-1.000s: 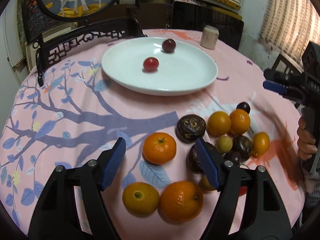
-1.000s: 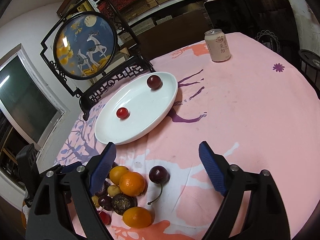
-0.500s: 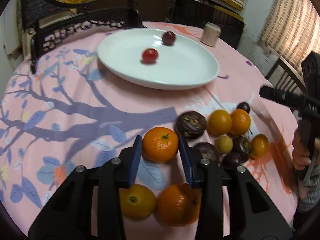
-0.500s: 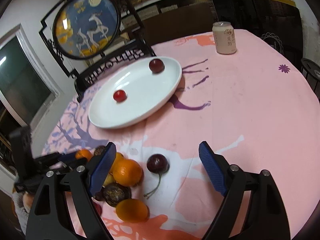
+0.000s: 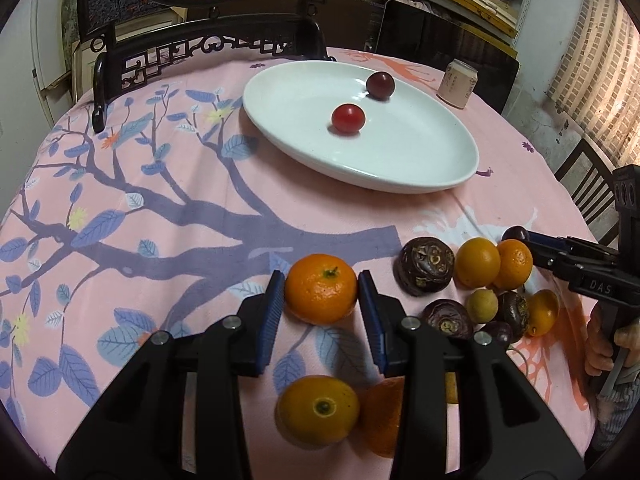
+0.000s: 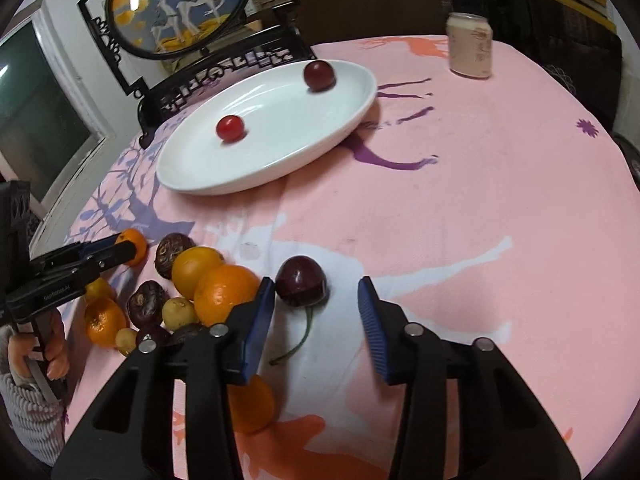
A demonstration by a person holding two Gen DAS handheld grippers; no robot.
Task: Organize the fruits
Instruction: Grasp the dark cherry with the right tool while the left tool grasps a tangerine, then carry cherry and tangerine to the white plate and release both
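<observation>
My left gripper (image 5: 321,294) is shut on an orange mandarin (image 5: 321,288), pads against both its sides, and it rests on the pink cloth. My right gripper (image 6: 316,302) is open around a dark cherry (image 6: 301,286) with a green stem; the left pad is close to it, the right pad apart. A white plate (image 5: 420,168) holds a red cherry tomato (image 5: 348,118) and a dark plum (image 5: 381,85); the plate also shows in the right wrist view (image 6: 280,160). A pile of oranges (image 5: 478,262) and dark passion fruits (image 5: 425,266) lies to the right.
A drink can (image 6: 470,46) stands at the far side of the table. A framed deer screen on a black carved stand (image 6: 180,4) stands behind the plate. Two more oranges (image 5: 318,410) lie under my left gripper. A chair (image 5: 592,184) stands at the right.
My left gripper has closed from wide open onto the mandarin. My right gripper has dropped and moved forward, narrowing around the cherry.
</observation>
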